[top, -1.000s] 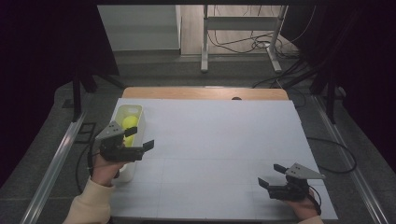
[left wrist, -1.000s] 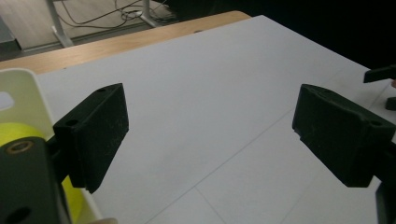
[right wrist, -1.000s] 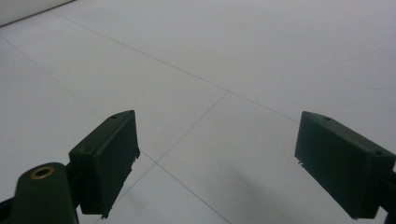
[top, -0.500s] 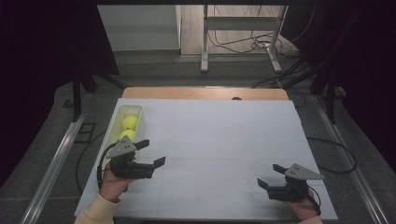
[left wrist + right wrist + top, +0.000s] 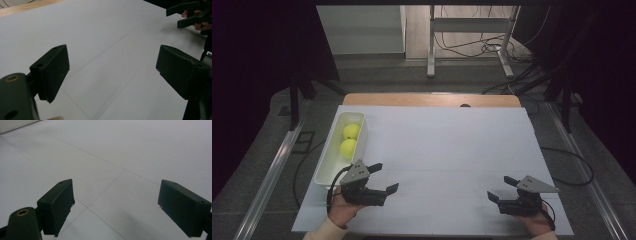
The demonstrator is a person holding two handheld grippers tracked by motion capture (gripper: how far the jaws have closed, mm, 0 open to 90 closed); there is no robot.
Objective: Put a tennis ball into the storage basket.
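My left hand-held gripper [image 5: 384, 178]: released, empty, low over the table [image 5: 452, 150].
My right hand-held gripper [image 5: 501, 189]: released, empty.
Tennis balls [image 5: 348, 148]: two, in the white tray [image 5: 328, 166].

a white surface [image 5: 447, 150] is spreading across the high view, thin seam lines crossing it in a grid. a strip of bare wood [image 5: 432, 99] is showing along its far edge. a white oblong tray [image 5: 326, 167] is lying directly on the surface near its left edge, lengthwise front to back, and two yellow-green balls [image 5: 348, 148] are sitting in its far half, touching.
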